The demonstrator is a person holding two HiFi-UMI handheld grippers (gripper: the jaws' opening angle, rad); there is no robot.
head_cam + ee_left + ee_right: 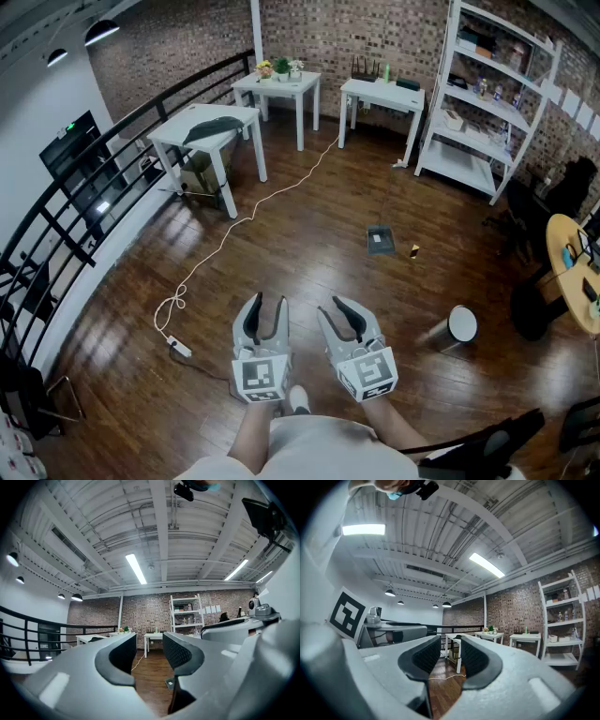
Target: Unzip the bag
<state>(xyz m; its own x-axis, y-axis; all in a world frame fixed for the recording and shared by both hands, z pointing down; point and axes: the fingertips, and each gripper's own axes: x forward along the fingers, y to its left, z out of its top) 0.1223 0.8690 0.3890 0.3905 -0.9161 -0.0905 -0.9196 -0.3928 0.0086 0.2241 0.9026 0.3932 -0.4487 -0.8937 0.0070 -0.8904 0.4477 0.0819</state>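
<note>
I keep my left gripper [266, 306] and right gripper [336, 313] over the glossy plank floor [309, 246], ribbed dark fingers [123, 654] spread, pinching nothing. The limp dark bag [217, 127] lies by the square white desk's [167, 131] front edge.

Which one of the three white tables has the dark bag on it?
The leftmost white table, the one standing closest, holds the dark bag. The middle table has potted plants and the right table only small items.
</note>
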